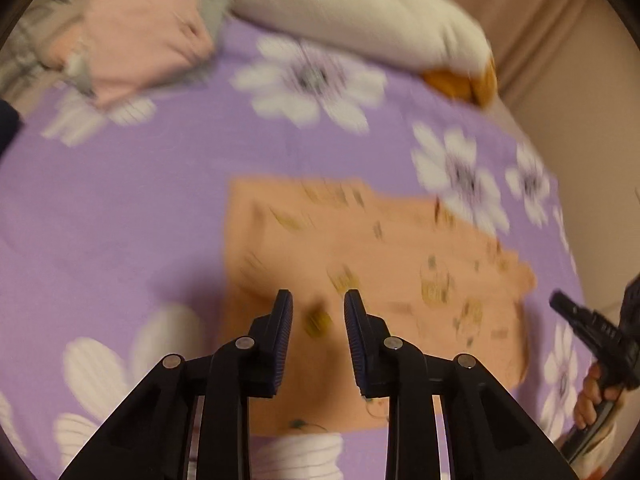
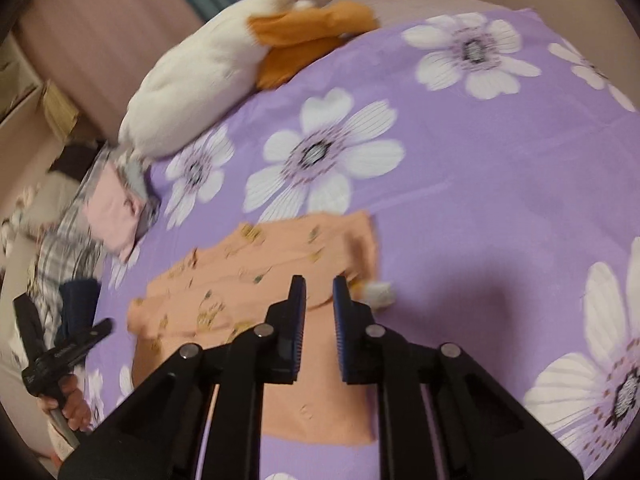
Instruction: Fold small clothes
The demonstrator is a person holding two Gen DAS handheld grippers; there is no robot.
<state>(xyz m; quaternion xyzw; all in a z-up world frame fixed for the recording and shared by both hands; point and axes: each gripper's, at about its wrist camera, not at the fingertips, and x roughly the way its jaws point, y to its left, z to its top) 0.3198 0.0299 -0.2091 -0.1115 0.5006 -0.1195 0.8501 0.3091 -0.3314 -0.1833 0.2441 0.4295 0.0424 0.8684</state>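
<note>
My left gripper (image 1: 318,304) hangs over the near edge of the peach garment (image 1: 360,280), jaws parted a little and holding nothing; my right gripper (image 2: 319,292) is the same over its own side, a narrow gap and no cloth between the pads. The garment lies partly folded on the purple floral sheet (image 1: 120,220). If I close low, I risk pinching the sheet along with the cloth and dragging the fold askew. Further off, the pink folded pile (image 1: 148,36) and the white plush toy (image 1: 360,4) could be nudged by a wide swing.
</note>
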